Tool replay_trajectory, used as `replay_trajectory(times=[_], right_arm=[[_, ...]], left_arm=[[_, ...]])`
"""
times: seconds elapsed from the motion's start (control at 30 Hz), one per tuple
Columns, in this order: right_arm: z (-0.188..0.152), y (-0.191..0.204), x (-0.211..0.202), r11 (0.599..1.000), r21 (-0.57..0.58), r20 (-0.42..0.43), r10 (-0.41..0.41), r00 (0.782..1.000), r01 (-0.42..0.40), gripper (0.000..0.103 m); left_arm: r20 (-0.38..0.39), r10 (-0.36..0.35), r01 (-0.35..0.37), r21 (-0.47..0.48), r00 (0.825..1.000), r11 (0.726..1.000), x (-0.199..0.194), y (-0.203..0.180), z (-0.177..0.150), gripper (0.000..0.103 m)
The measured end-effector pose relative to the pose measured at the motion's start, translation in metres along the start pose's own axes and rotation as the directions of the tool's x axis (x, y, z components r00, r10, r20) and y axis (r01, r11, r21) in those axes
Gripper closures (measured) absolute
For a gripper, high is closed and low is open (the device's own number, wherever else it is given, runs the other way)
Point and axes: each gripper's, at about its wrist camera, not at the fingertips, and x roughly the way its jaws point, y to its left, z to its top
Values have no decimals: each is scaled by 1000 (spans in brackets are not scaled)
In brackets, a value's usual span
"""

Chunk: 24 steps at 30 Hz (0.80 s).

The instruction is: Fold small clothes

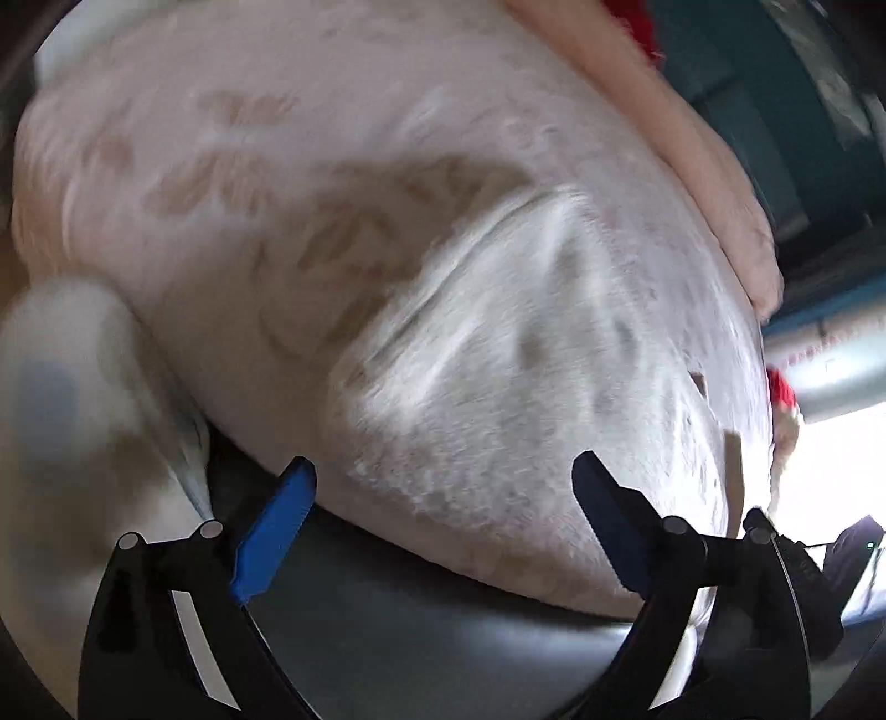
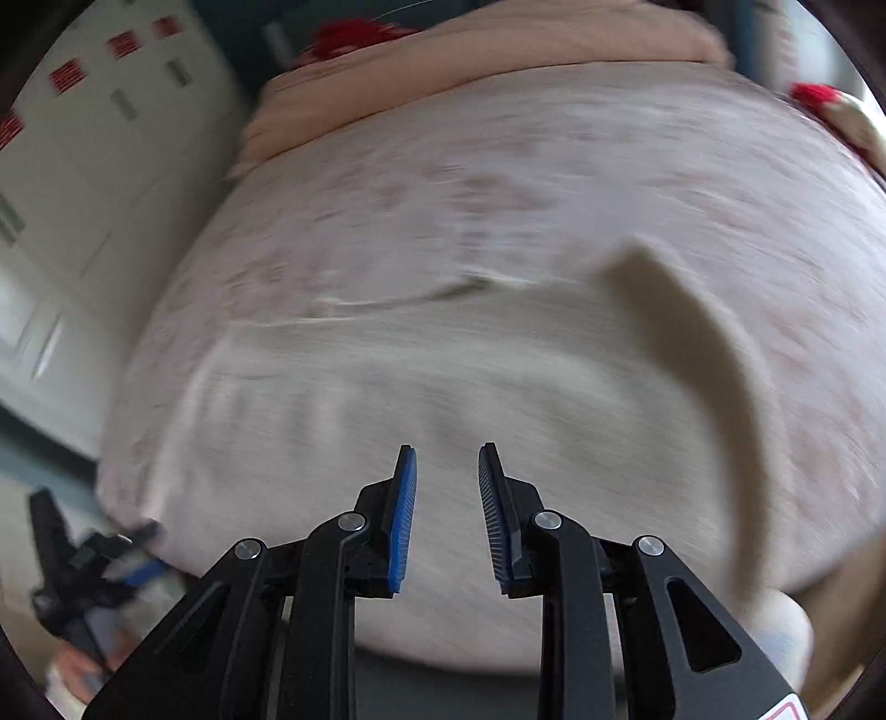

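Note:
A small white garment (image 1: 498,343) lies spread on a pale pink patterned bedcover (image 1: 232,183); both views are blurred by motion. My left gripper (image 1: 443,471) is wide open and empty at the near edge of the bed, just short of the garment. In the right wrist view the garment (image 2: 443,376) fills the middle, with a raised fold at its right. My right gripper (image 2: 447,459) is partly open and empty, hovering over the garment's near part. The left gripper (image 2: 83,554) shows at the lower left of the right wrist view.
A peach blanket (image 2: 498,50) lies along the far side of the bed, with something red (image 2: 343,33) behind it. A white cabinet (image 2: 83,166) stands at the left. A dark bed edge (image 1: 421,609) runs below the cover. A white rounded object (image 1: 61,354) sits at the left.

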Motion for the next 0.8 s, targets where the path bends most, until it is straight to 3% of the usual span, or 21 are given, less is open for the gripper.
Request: replay_trajectory(times=[0.13,0.23,0.27,0.33,0.47,0.57,0.7,0.8], right_arm=[[28,44,48,998,-58,-70,16,997,-21,79],[37,72,90,992,-118,-136,-63,989,47,80],[35,75,110,988,-137,-189,-100,977,75,80],[29,76,132,983,-156,-193,-130,973,101,80],[27,76,134,985,-139,-178,-126,976,101,80],[28,76,133,983,-162,-170,-118,978,90,80],[27,73,129,987,-144,-159,-92,983,69,80],[22,68,128,990,-134,-154,-72,985,52,80]], left_arm=[[-58,-56,45,-172,997,984,24,25,-3,13],[-41,-80,70,-203,996,977,23,30,-2,19],[-35,-80,71,-207,996,976,22,31,-2,21],[-29,-76,68,-215,997,974,21,36,-3,34],[-30,-86,77,-227,996,971,16,43,-6,50],[-20,-101,95,-209,995,973,11,35,-4,70],[-25,-82,76,-203,996,976,15,21,2,69],[-11,-83,79,-196,997,977,19,17,6,81]])
